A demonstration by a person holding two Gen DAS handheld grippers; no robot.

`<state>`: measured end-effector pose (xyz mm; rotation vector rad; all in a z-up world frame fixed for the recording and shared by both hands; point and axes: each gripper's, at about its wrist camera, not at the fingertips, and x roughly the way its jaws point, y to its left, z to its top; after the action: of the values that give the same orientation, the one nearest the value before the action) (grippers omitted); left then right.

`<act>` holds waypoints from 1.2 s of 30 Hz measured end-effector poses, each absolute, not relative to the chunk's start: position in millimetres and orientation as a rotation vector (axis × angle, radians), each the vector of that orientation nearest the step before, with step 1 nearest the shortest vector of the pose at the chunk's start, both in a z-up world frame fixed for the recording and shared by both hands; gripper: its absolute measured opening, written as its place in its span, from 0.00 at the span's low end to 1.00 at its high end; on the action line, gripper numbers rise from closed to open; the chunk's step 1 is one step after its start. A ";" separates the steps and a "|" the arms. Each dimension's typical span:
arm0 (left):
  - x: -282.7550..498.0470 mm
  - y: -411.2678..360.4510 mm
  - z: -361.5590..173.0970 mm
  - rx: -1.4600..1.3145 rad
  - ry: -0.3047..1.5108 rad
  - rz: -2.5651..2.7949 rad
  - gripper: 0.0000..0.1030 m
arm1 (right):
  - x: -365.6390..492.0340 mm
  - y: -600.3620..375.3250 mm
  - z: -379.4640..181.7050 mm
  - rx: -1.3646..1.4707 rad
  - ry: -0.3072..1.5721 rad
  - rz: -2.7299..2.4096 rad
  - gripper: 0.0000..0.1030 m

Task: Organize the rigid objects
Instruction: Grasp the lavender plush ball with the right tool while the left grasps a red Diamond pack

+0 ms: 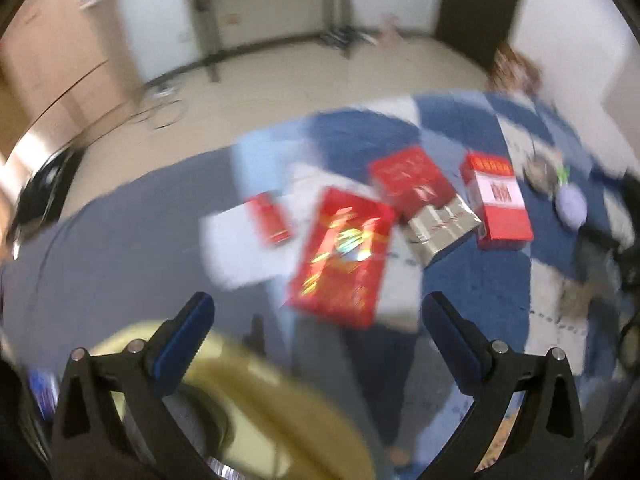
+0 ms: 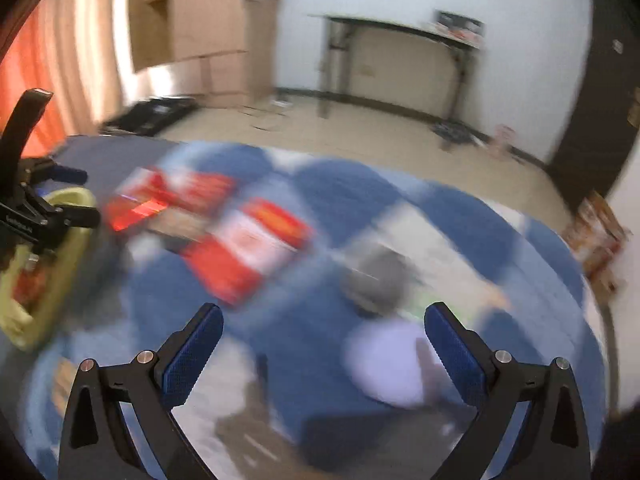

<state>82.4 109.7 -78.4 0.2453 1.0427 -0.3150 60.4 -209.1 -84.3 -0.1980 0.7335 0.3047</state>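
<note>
Several red boxes lie on a blue and white checked cloth (image 1: pixel 472 280). In the left wrist view a large red box with gold print (image 1: pixel 340 256) lies just ahead of my open, empty left gripper (image 1: pixel 318 316). Behind it are a small red box (image 1: pixel 268 218), a red box on a silver box (image 1: pixel 420 188) and a red and white box (image 1: pixel 500 200). A yellow-green basket (image 1: pixel 256 400) sits under the left fingers. My right gripper (image 2: pixel 324 332) is open and empty above a pale lilac object (image 2: pixel 384 360). The red and white box (image 2: pixel 248 248) is blurred ahead-left.
A grey object (image 2: pixel 376 276) lies beyond the lilac one, and a dark flat item (image 2: pixel 352 436) lies below it. The left gripper and basket (image 2: pixel 60 240) show at the right wrist view's left edge. A dark table (image 2: pixel 400 40), cardboard boxes (image 2: pixel 200 20) and a door stand behind.
</note>
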 end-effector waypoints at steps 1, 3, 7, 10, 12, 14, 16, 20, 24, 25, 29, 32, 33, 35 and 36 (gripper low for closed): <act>92.3 98.7 -84.8 0.288 1.055 -0.337 1.00 | 63.2 -213.1 -89.7 -0.187 0.750 0.284 1.00; 107.5 88.7 -92.4 0.319 1.073 -0.370 1.00 | 71.4 -229.9 -98.4 -0.145 0.781 0.269 1.00; 119.7 79.9 -109.5 0.315 1.124 -0.380 1.00 | 84.0 -229.9 -118.2 -0.101 0.771 0.313 1.00; 120.5 79.4 -121.9 0.352 1.107 -0.319 1.00 | 98.7 -238.9 -133.6 -0.077 0.814 0.304 0.83; 119.0 79.4 -120.3 0.335 1.076 -0.313 0.94 | 97.1 -238.3 -133.9 -0.106 0.784 0.301 0.59; 115.1 81.0 -111.5 0.330 1.033 -0.292 0.58 | 94.2 -239.8 -131.4 -0.103 0.783 0.322 0.56; 111.2 84.5 -106.0 0.286 1.028 -0.284 0.58 | 87.3 -242.8 -130.8 -0.126 0.773 0.337 0.55; 99.9 102.7 -83.9 0.194 1.005 -0.257 0.58 | 71.0 -246.9 -116.7 -0.120 0.748 0.364 0.55; 73.0 136.9 -45.8 0.083 0.953 -0.239 0.58 | 47.7 -230.2 -81.7 -0.121 0.677 0.445 0.55; 63.0 146.6 -38.2 0.071 0.945 -0.231 0.58 | 41.6 -216.2 -71.6 -0.138 0.650 0.485 0.55; 27.4 199.4 -16.7 0.018 0.938 -0.157 0.58 | 32.2 -162.2 -47.9 -0.162 0.620 0.627 0.55; 0.5 244.5 -12.4 0.005 0.943 -0.046 0.58 | 24.5 -109.6 -37.6 -0.162 0.618 0.753 0.55; -9.2 260.1 -13.6 -0.014 0.948 -0.007 0.58 | 21.8 -93.5 -37.8 -0.175 0.619 0.785 0.55; -30.2 291.7 -16.8 -0.078 0.946 0.068 0.58 | 15.3 -55.9 -43.2 -0.215 0.637 0.849 0.55; -40.5 304.1 -21.2 -0.105 0.952 0.099 0.58 | 12.7 -38.0 -49.0 -0.230 0.655 0.880 0.55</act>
<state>-40.5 304.1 -21.2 -0.1055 0.9524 0.0986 12.7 -38.0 -49.0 -0.2299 0.6552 0.8798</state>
